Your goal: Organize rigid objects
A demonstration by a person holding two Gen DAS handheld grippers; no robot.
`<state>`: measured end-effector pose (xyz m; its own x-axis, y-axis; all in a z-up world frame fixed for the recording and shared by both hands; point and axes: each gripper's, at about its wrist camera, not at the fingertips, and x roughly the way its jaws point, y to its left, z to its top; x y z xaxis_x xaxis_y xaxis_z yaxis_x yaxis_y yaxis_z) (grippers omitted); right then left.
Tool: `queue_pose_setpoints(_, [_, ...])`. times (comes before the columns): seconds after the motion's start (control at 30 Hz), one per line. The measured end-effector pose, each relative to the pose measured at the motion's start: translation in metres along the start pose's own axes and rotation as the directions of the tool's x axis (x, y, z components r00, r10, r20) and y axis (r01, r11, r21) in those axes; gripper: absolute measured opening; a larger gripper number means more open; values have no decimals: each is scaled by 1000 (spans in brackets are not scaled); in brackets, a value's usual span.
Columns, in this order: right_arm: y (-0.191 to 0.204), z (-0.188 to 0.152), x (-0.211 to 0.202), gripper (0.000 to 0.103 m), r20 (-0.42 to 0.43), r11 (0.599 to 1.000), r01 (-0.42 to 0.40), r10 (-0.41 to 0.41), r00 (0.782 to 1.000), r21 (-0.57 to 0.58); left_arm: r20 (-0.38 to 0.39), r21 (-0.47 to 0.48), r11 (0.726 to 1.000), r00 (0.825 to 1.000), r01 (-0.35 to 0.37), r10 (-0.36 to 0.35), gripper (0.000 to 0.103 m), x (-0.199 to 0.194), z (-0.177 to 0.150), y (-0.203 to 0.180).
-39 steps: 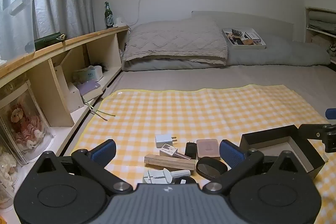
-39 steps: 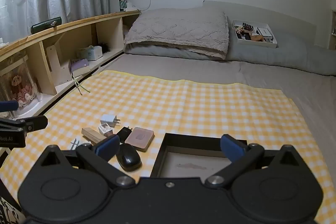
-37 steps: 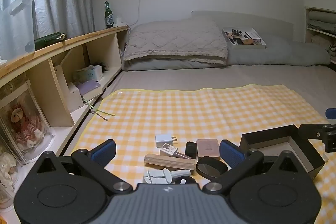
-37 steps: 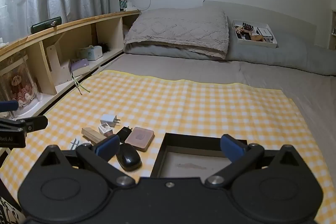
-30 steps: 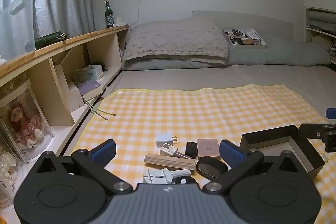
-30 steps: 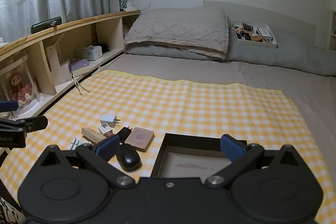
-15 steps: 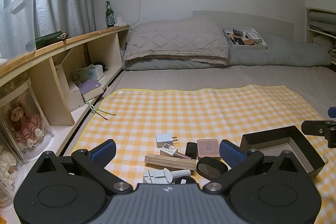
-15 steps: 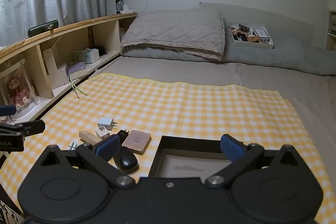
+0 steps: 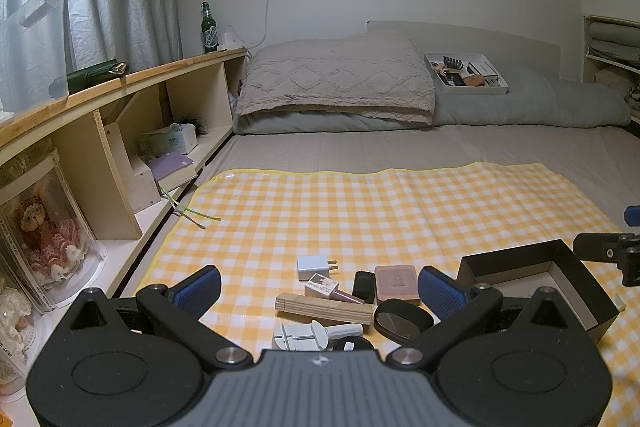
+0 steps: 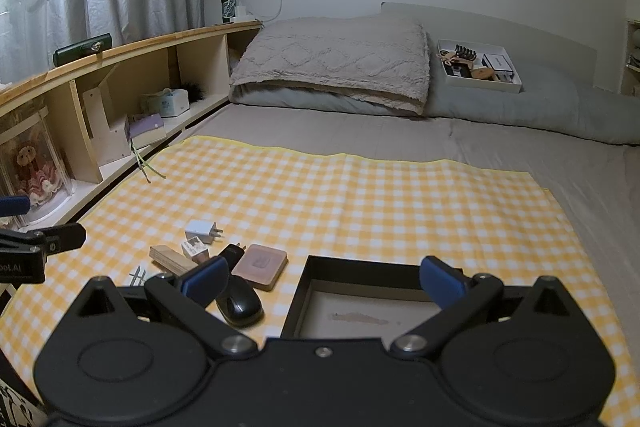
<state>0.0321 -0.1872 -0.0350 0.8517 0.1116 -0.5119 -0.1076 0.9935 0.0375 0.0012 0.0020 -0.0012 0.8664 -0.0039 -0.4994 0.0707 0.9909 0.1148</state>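
Observation:
Small rigid items lie in a cluster on the yellow checked mat (image 9: 360,211): a white charger (image 9: 313,261), a nail polish box (image 9: 325,285), a black adapter (image 9: 363,285), a pink-brown case (image 9: 395,281), a wooden block (image 9: 323,308), a black mouse (image 9: 402,317) and a white tool (image 9: 308,334). An open black box (image 9: 560,281) sits to their right. My left gripper (image 9: 318,287) hovers open over the cluster. My right gripper (image 10: 322,277) is open above the black box (image 10: 360,311), beside the mouse (image 10: 239,303) and case (image 10: 260,265).
A wooden shelf unit (image 9: 100,131) runs along the left with a green bottle (image 9: 209,29), tissue box and doll case. Pillows (image 9: 340,83) and a white tray (image 9: 466,74) of items sit at the bed's far end. Grey bedding surrounds the mat.
Both grippers have risen and drawn back slightly, so the items sit a bit lower in view. Nothing was picked up or moved.

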Motion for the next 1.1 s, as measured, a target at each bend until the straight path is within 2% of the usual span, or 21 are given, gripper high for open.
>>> queue_pose_setpoints(1.1, [1, -3, 0, 103, -10, 1000, -4, 4, 1000, -7, 1, -2, 1000, 1000, -2, 2, 103, 0, 0, 0])
